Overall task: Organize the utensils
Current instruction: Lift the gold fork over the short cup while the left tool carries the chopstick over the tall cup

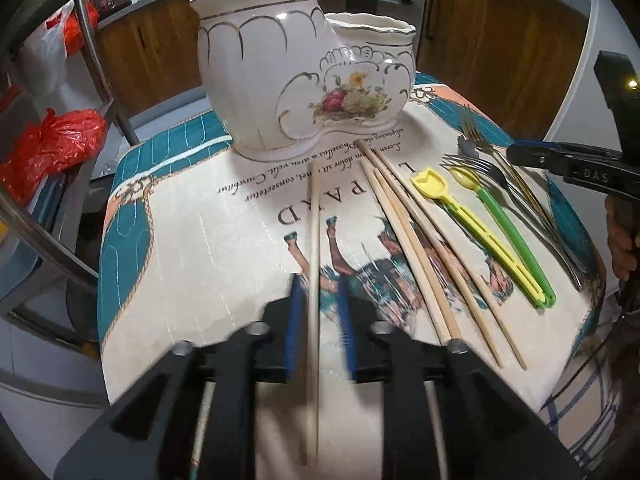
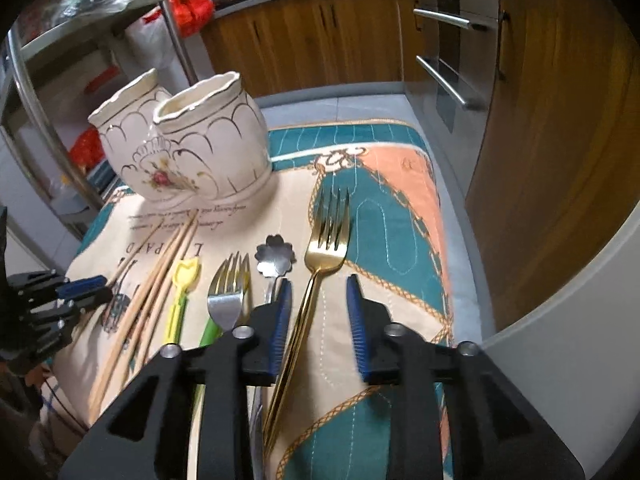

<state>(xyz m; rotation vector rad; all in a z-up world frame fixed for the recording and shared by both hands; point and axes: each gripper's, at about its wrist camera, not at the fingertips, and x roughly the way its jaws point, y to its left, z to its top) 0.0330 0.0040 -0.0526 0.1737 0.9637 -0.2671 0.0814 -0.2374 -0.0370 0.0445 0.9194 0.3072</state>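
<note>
On the printed cloth, a pale wooden chopstick runs between the left gripper's parted, unclenched blue pads, while a gold metal fork's handle lies between the right gripper's released jaws.

Beyond your left hand-held gripper, to its left, red plastic bags sit on a metal rack. Ahead of your right hand-held gripper run wooden cabinets, with oven handles to its right.

Two close, downward wrist views, shared ceramic holder.
</note>
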